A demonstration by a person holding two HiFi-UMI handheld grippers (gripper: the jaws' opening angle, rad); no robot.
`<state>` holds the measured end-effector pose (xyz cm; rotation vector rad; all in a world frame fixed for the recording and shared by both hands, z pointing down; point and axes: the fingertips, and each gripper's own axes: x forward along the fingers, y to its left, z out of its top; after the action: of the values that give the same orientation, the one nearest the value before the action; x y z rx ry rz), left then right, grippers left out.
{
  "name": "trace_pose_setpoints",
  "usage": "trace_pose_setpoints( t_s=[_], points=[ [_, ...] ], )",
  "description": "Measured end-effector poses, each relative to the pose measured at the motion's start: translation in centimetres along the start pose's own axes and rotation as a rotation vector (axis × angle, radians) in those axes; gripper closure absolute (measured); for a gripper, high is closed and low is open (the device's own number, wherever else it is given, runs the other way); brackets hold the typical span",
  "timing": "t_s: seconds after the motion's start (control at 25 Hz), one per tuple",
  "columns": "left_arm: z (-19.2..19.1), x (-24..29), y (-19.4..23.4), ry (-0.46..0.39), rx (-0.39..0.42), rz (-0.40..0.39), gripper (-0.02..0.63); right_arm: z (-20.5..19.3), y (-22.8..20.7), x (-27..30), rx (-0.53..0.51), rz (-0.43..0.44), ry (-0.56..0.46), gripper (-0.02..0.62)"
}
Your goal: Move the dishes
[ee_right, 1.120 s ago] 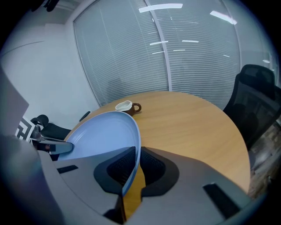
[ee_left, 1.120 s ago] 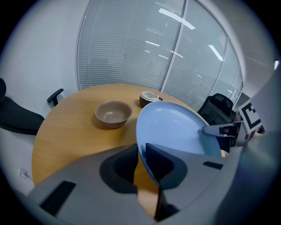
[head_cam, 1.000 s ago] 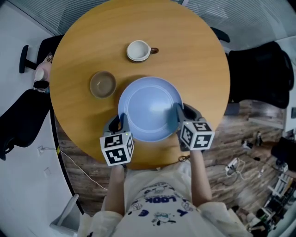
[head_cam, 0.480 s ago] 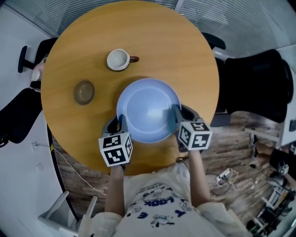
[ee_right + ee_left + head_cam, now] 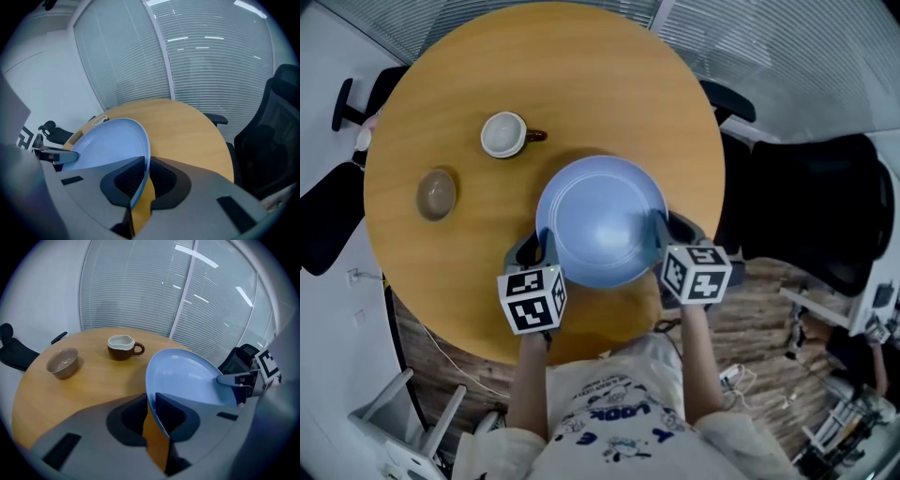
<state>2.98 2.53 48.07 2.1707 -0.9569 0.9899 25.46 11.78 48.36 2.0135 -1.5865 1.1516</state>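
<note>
Round wooden table (image 5: pixel 581 75), the biggest thing in shot. Black office chairs stand around it, one at the right (image 5: pixel 811 202).

Person's shirt (image 5: pixel 614 422) at the bottom of the head view. It has blue print, upside down from here, that reads like "LOOK". The rest of the print is too small to read.

Blue plate (image 5: pixel 600 220) (image 5: pixel 187 376) (image 5: pixel 110 143): over the near-right part of the table and looks lifted off the top. It's carried between both grippers, which grip opposite edges.

Left gripper (image 5: pixel 539 251) (image 5: pixel 151 408): jaws clamped on the plate's left rim, which passes straight between the pads.

Right gripper (image 5: pixel 666 230) (image 5: pixel 140 180): jaws nipped tight on the right rim, a pad on each face of the plate.

Each gripper has a marker cube (image 5: pixel 534 299) showing black-and-white square codes only, no text.

Mug (image 5: pixel 503 134) (image 5: pixel 123 347): white inside, brown outside, with the handle pointing right in the head view. It's on the table up-left of the plate, not touching it.

Small brownish bowl (image 5: pixel 437 194) (image 5: pixel 63 363): upright near the left table edge, apart from the mug.
</note>
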Motion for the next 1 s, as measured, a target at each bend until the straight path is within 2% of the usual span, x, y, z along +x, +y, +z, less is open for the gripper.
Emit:
trace_pose_setpoints(
  t_s=[0.2,0.6,1.0],
  points=[
    [2.0,2.3,-1.7,-0.002,-0.015,0.017,0.552,1.9,-2.5,1.2,-0.015,0.012,0.010,0.561],
    [6.0,6.6,-3.9,0.016,0.013,0.022,0.552,4.2,-6.6,3.6,0.017,0.005,0.040,0.561],
    [7.2,10.2,-5.1,0.058,0.020,0.007,0.551,4.3,-9.4,5.8,0.051,-0.028,0.091,0.561]
  ],
)
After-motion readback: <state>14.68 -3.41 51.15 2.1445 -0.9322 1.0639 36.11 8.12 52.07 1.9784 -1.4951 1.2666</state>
